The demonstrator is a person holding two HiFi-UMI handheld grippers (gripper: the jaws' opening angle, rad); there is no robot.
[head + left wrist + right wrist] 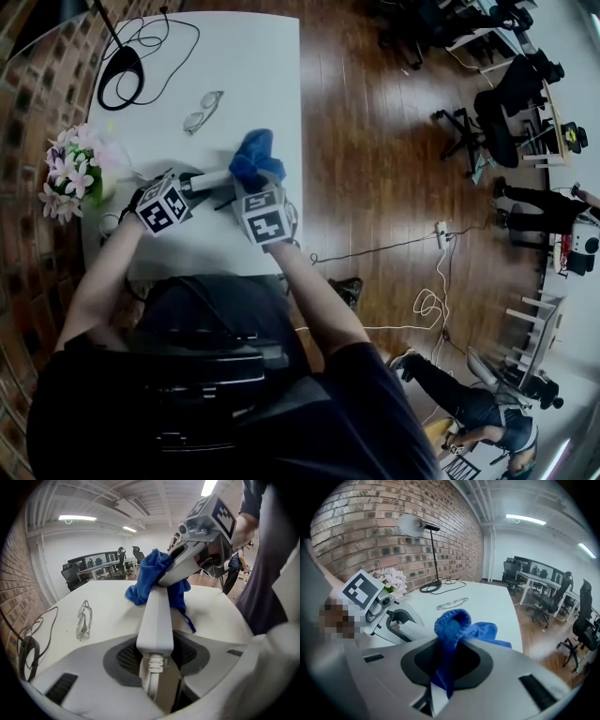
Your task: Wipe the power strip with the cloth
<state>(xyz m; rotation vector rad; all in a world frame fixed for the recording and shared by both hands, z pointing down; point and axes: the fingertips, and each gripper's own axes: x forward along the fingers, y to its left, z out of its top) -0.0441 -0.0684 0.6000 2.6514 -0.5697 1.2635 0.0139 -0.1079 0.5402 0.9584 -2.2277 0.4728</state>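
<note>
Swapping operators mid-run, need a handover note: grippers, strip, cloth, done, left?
Left gripper: shut on the strip at its cord end, over the table.
Right gripper: shut on the cloth, which lies over the strip's far end.
Done: both things gripped, cloth on the strip.
Left: wipe along toward the cord end. How much is already wiped cannot be told.

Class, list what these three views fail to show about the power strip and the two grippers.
Power strip far end: left gripper view, covered by the cloth and the right gripper.
Its cord: left gripper view, cut off low between the jaws.
Left gripper jaws: head view, too small and partly under its marker cube.
</note>
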